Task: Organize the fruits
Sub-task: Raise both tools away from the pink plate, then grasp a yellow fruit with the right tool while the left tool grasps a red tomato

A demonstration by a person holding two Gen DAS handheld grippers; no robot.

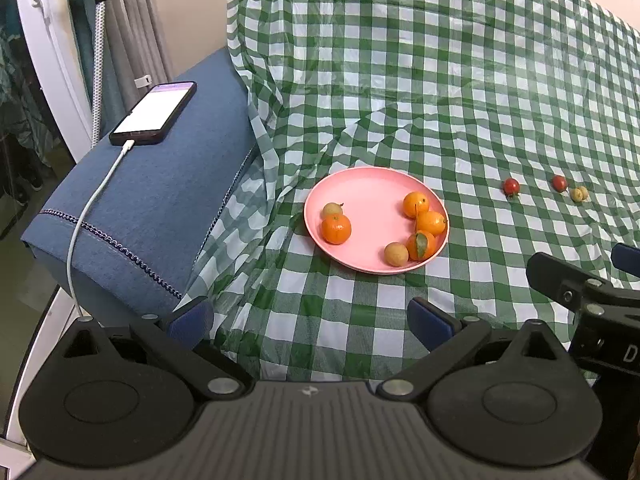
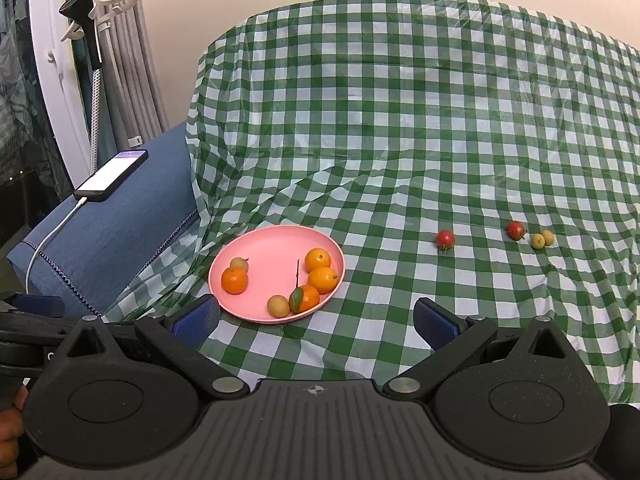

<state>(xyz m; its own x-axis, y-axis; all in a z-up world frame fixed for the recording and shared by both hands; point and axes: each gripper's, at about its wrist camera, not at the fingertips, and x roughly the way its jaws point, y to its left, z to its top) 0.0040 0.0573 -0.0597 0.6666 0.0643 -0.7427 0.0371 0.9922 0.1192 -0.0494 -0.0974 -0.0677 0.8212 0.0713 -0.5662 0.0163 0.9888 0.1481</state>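
Note:
A pink plate (image 1: 368,188) (image 2: 272,246) rests on the green checked cloth, holding several small oranges (image 1: 336,229) (image 2: 235,280) and two tan longans (image 1: 396,254) (image 2: 278,305). To its right on the cloth lie two red cherry tomatoes (image 1: 511,186) (image 2: 445,238) and two yellowish longans (image 1: 579,193) (image 2: 538,241). My left gripper (image 1: 310,322) is open, low and short of the plate, nothing between its fingers. My right gripper (image 2: 316,322) is also open and empty, just in front of the plate's near rim.
A blue cushioned armrest (image 1: 152,208) (image 2: 104,240) stands left of the cloth, with a phone (image 1: 154,112) (image 2: 112,174) and its white charging cable on top. Curtains and a white frame stand at far left. The cloth rises up a backrest behind the plate.

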